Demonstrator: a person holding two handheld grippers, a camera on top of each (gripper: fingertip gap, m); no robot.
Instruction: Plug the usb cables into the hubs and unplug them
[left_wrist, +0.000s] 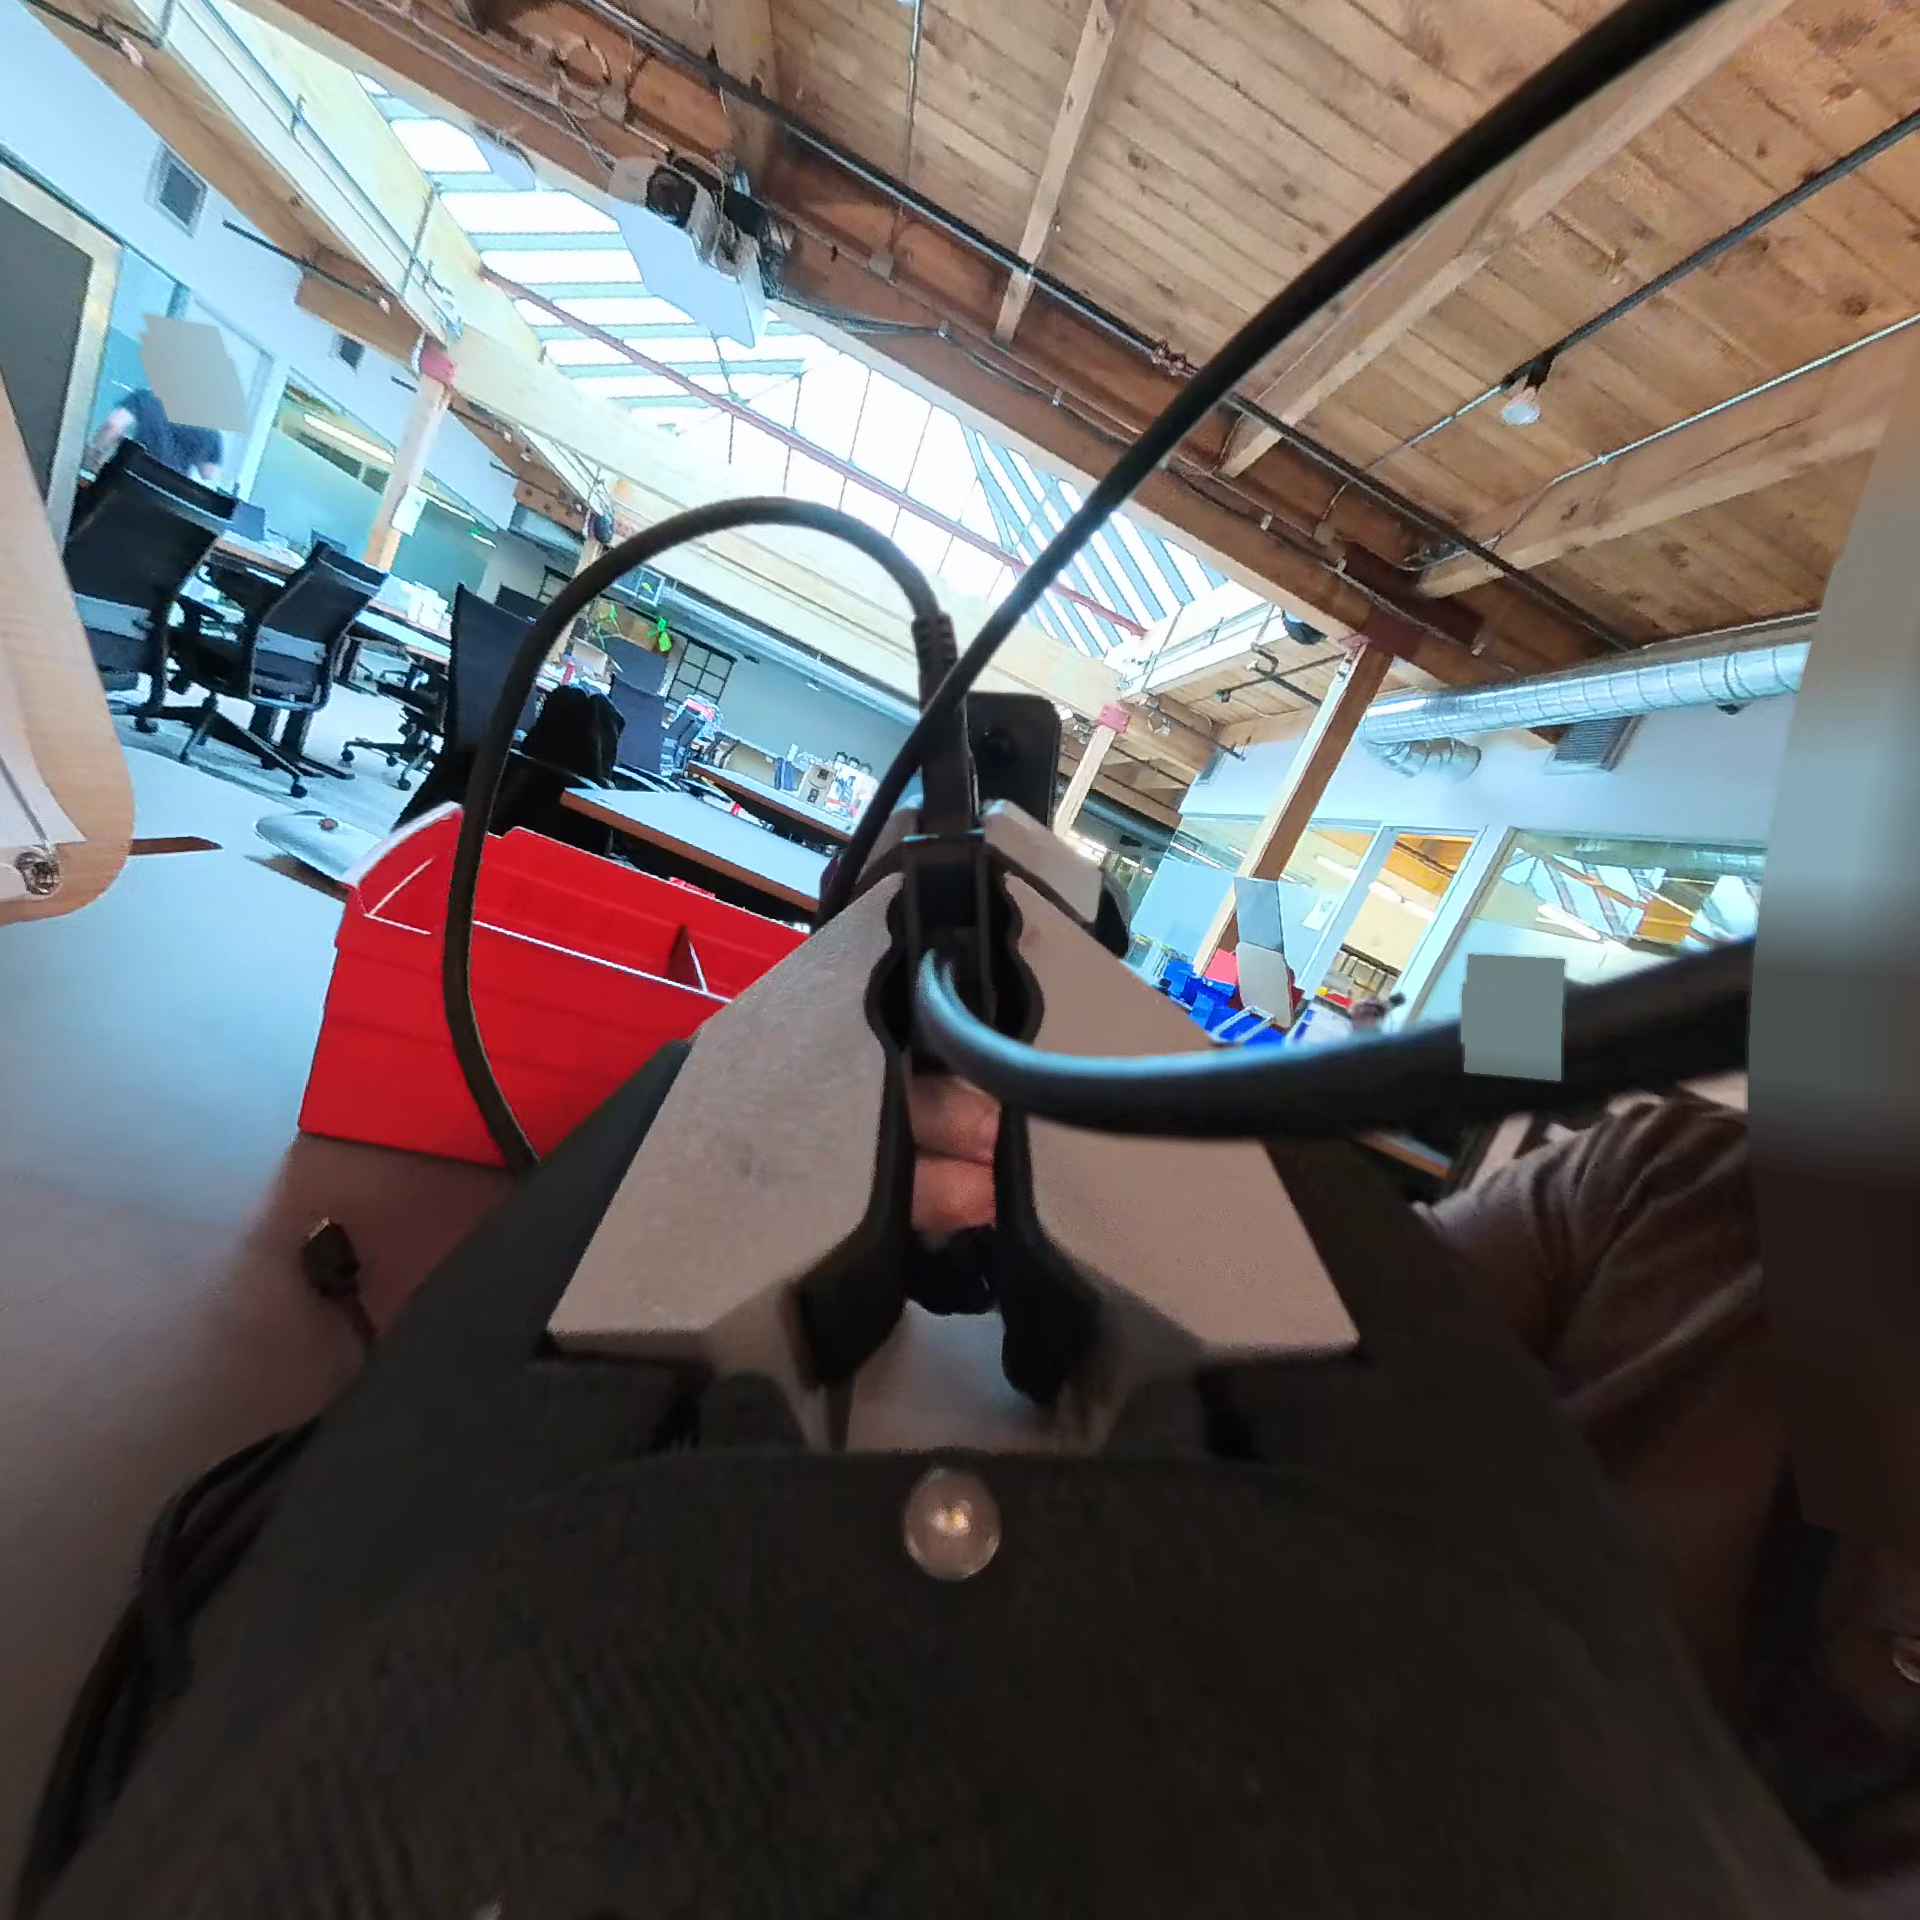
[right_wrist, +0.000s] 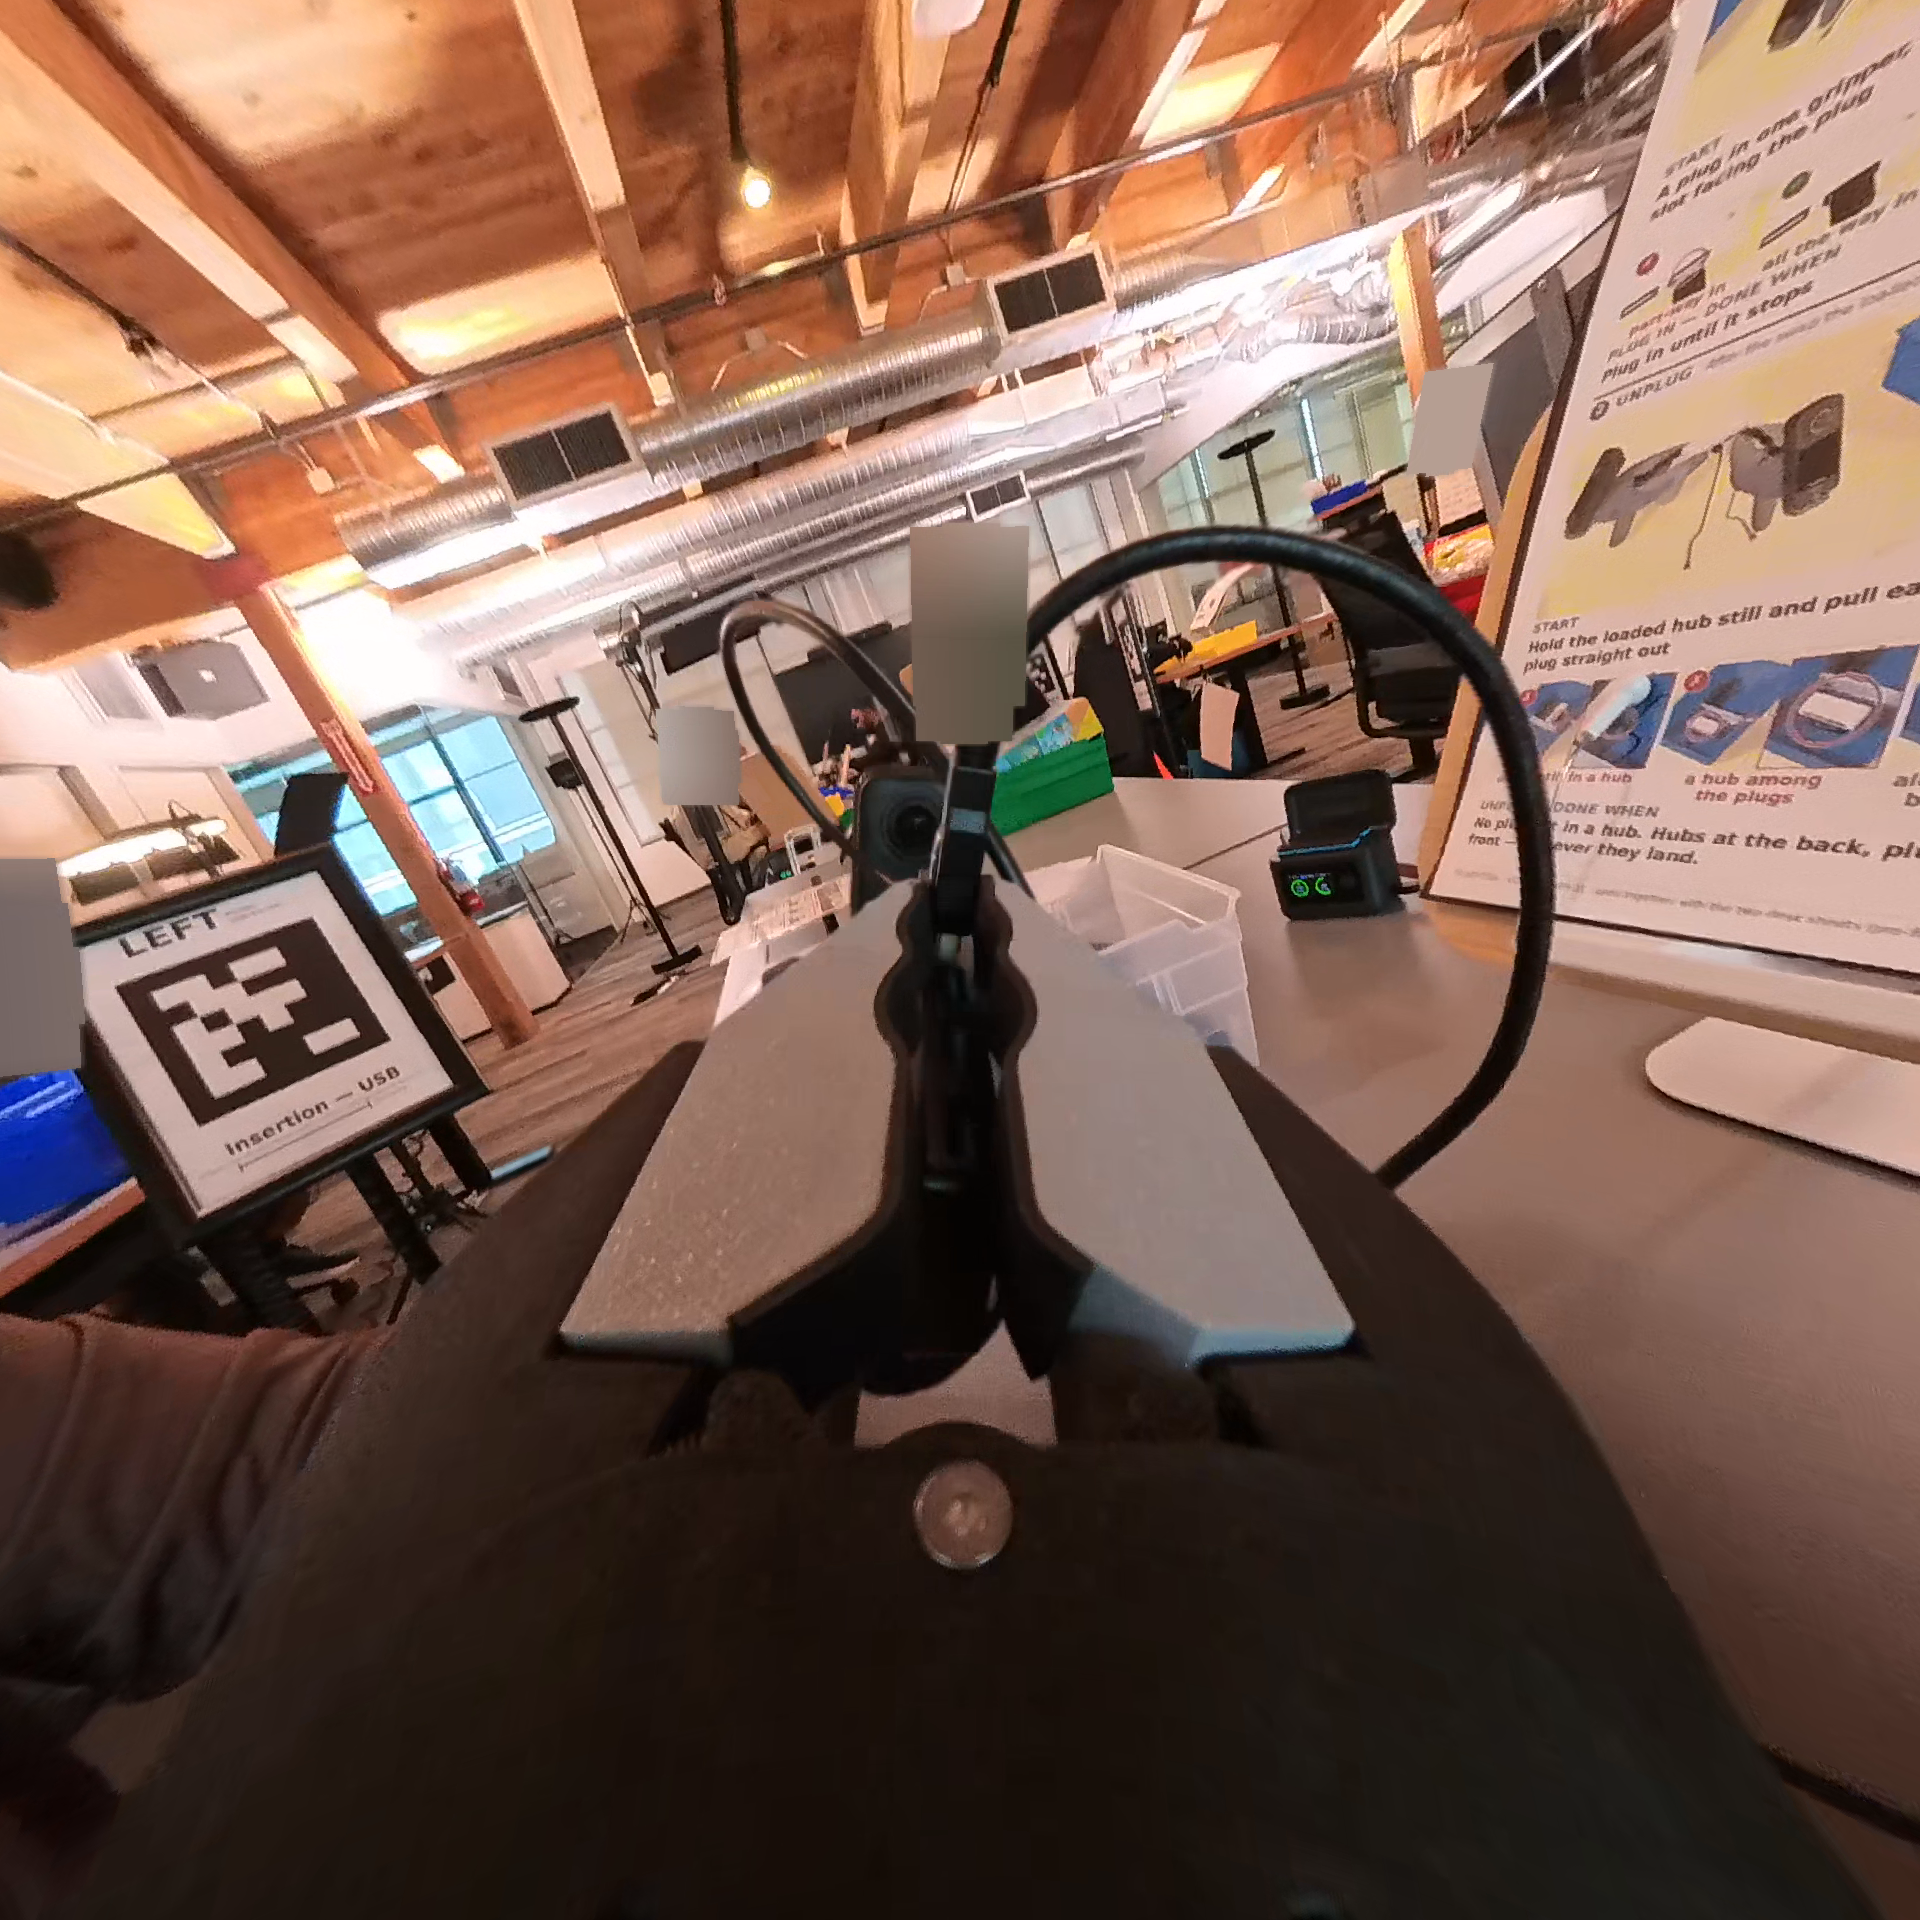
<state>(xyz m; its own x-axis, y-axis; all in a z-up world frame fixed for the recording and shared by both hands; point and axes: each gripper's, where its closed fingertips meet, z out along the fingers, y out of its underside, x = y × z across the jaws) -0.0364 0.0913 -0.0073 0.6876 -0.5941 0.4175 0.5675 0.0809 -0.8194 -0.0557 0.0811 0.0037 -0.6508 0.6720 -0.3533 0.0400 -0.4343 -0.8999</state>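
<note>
Jaws of both grippers pinch black cables (left_wrist: 940, 665); the hubs stay hidden.

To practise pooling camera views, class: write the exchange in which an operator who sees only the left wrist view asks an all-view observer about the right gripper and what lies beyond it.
Operator: I see only my grey two-finger left gripper, shut on a black cable plug. Is the right gripper closed?
Observer: Yes. The right gripper is shut on a thin dark part. I cannot tell whether it is a plug or a hub.
Operator: What lies beyond it?
Observer: A clear plastic bin stands on the grey table.
</note>
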